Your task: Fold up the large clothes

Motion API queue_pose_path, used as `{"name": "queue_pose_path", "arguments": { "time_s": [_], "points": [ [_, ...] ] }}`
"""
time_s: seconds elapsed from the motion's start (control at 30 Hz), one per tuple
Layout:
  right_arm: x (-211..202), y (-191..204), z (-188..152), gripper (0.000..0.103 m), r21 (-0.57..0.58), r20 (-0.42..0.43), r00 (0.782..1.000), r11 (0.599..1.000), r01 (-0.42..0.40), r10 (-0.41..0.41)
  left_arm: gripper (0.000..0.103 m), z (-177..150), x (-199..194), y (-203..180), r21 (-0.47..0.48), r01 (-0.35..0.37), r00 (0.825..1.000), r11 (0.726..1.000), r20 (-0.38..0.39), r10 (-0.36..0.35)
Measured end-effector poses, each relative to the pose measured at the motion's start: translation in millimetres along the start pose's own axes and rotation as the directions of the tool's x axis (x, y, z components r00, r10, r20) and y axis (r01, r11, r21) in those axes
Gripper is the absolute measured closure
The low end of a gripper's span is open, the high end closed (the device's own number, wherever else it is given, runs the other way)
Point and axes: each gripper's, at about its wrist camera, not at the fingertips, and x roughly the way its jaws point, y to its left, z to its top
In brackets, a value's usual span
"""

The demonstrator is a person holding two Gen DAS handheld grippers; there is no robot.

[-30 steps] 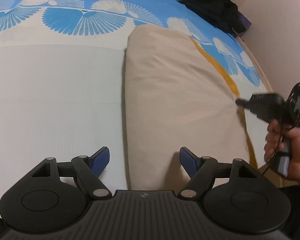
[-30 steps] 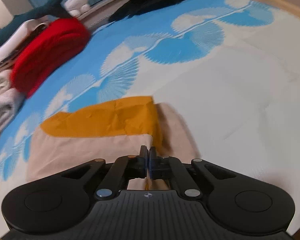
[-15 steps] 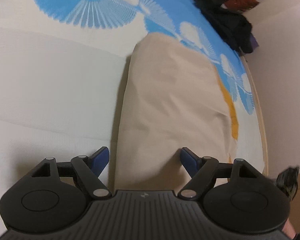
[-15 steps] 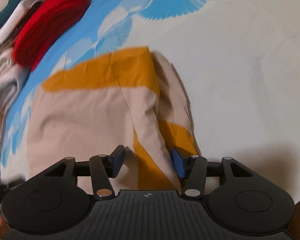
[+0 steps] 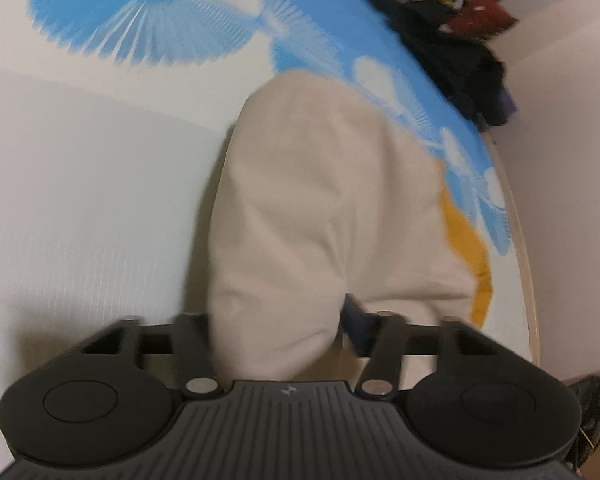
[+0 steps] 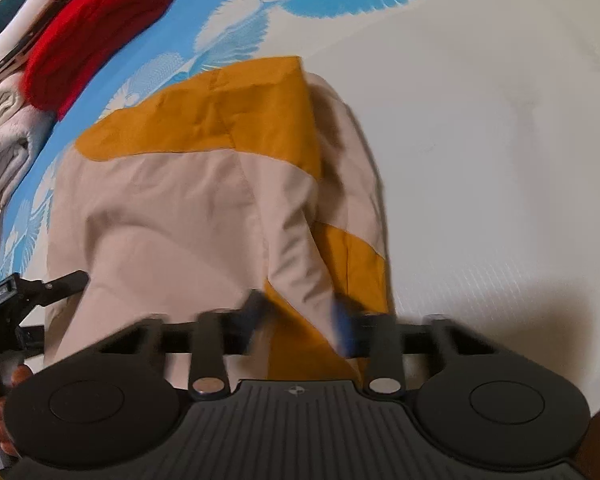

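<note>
Jaws on both grippers are closing right now, each with cloth between them: the left gripper [image 5: 276, 320] has a rounded beige corner bulging up between its jaws, and the right gripper [image 6: 300, 312] has the near corner where beige meets mustard, though it's too blurry to say the pads are pressing yet. The garment [image 6: 188, 200] is a big beige and mustard-orange piece, already doubled over into a rough rectangle, lying on the bed [image 6: 500, 160] with its white and blue fan-print cover. It looks like light, smooth woven stuff, soft and floppy, so I'd guess it sags and slides if you only pinch one layer. Best bet is taking both near corners through all the layers. A red knit thing [image 6: 100, 24] sits further back.
</note>
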Motion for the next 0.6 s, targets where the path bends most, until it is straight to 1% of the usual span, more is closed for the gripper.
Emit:
{"name": "queue_pose_path", "arguments": {
  "time_s": [0.03, 0.07, 0.1, 0.17, 0.2, 0.27, 0.33, 0.4, 0.47, 0.53, 0.6],
  "points": [
    [0.1, 2.2, 0.2, 0.082, -0.008, 0.007, 1.0, 1.0, 0.009, -0.009, 0.065, 2.9, -7.7, -6.7, 0.024, 0.018, 1.0, 1.0, 0.024, -0.019],
    [-0.1, 3.6, 0.8, 0.087, -0.008, 0.012, 1.0, 1.0, 0.016, -0.016, 0.067, 5.3, -13.8, -12.2, 0.051, 0.028, 0.999, 0.998, 0.043, -0.03],
    [-1.6, 5.1, 1.6, 0.09, -0.003, 0.02, 1.0, 1.0, 0.017, -0.017, 0.068, 8.4, -22.0, -19.8, 0.099, 0.026, 0.997, 0.995, 0.069, -0.033],
    [-4.4, 11.0, 3.4, 0.095, 0.003, 0.047, 0.999, 1.0, 0.01, -0.01, 0.068, 15.4, -35.5, -31.8, 0.179, -0.004, 0.993, 0.984, 0.117, -0.017],
    [-6.8, 15.1, 5.1, 0.097, 0.002, 0.067, 0.998, 1.0, 0.0, 0.0, 0.068, 21.2, -41.9, -34.3, 0.199, -0.014, 0.99, 0.98, 0.141, -0.014],
    [-11.4, 26.0, 8.8, 0.099, -0.001, 0.114, 0.993, 0.999, -0.036, 0.035, 0.068, 33.9, -55.6, -30.3, 0.207, -0.019, 0.984, 0.978, 0.178, -0.019],
    [-11.6, 42.5, 12.5, 0.099, -0.011, 0.166, 0.982, 0.996, -0.086, 0.087, 0.068, 50.6, -66.6, -20.6, 0.208, -0.027, 0.977, 0.978, 0.212, -0.018],
    [-8.7, 60.5, 16.7, 0.099, -0.053, 0.202, 0.973, 0.993, -0.106, 0.114, 0.068, 68.1, -75.9, -6.9, 0.208, -0.057, 0.97, 0.976, 0.244, 0.005],
    [0.5, 85.1, 23.2, 0.099, -0.089, 0.225, 0.963, 0.988, -0.129, 0.146, 0.068, 82.1, -82.2, 8.2, 0.202, -0.083, 0.966, 0.976, 0.259, 0.029],
    [12.7, 108.7, 26.9, 0.099, -0.124, 0.233, 0.958, 0.982, -0.142, 0.168, 0.067, 96.3, -87.9, 25.5, 0.176, -0.101, 0.962, 0.979, 0.266, 0.051],
    [22.3, 127.9, 27.0, 0.099, -0.153, 0.239, 0.952, 0.976, -0.156, 0.189, 0.064, 108.0, -93.2, 43.8, 0.144, -0.116, 0.96, 0.983, 0.268, 0.074]
  ]
}}
